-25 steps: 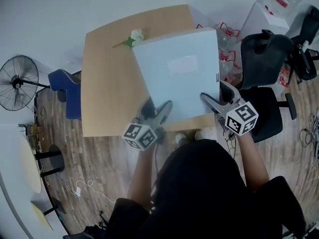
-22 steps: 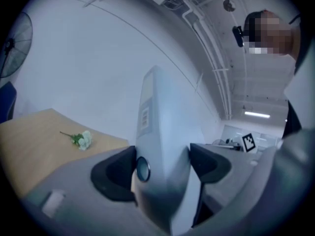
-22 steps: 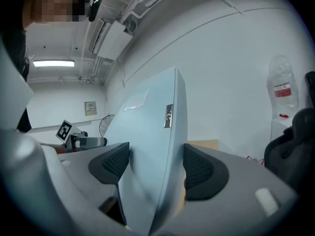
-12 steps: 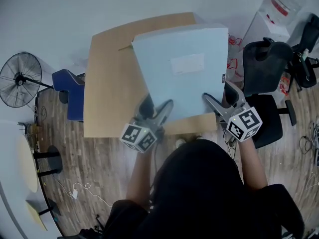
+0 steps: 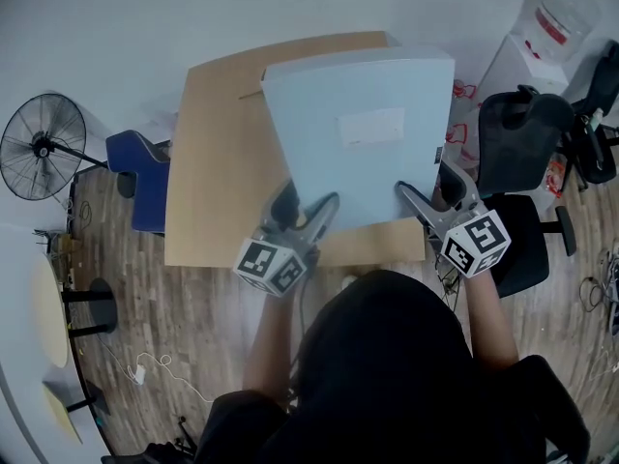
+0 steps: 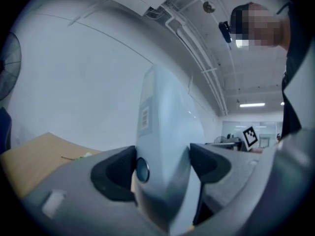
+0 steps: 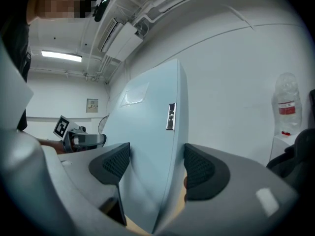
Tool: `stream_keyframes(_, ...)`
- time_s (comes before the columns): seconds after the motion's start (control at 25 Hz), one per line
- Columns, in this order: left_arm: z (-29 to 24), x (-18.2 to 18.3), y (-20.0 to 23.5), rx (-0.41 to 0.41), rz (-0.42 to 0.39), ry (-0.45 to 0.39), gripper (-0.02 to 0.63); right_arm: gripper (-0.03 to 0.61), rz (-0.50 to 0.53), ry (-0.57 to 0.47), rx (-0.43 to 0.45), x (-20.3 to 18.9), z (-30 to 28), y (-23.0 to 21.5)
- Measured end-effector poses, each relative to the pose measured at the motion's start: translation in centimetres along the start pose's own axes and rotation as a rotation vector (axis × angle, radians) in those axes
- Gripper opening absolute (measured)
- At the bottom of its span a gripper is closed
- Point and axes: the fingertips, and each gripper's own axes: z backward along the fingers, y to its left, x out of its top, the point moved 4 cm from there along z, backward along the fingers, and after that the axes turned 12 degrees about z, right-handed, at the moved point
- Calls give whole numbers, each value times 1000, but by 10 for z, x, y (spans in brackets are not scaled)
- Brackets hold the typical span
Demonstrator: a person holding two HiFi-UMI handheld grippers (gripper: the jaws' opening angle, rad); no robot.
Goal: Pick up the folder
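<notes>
A thick pale blue folder (image 5: 363, 138) with a white label hangs in the air over the wooden table (image 5: 218, 162), held by its near edge. My left gripper (image 5: 308, 222) is shut on the folder's near left corner; in the left gripper view both pads press the folder (image 6: 167, 151) from either side. My right gripper (image 5: 426, 199) is shut on the near right corner, and in the right gripper view the folder (image 7: 147, 146) fills the gap between the pads.
A black office chair (image 5: 522, 133) stands right of the table, with a water bottle (image 5: 556, 17) behind it. A blue chair (image 5: 145, 177) and a floor fan (image 5: 39, 148) are at the left. A thin stem (image 5: 250, 94) shows on the table beside the folder.
Both grippers have risen with the folder, which now sits higher and covers the white flower that showed on the table a second ago.
</notes>
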Motion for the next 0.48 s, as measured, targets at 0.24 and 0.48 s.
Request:
stream_keyframes(0.24, -3, 2, 10, 6, -3, 7, 351, 337, 26, 20, 12, 1, -13, -2)
stream_keyframes(0.48, -8, 5, 19, 2, -2, 11, 351, 337, 40, 23, 7, 2, -22, -6)
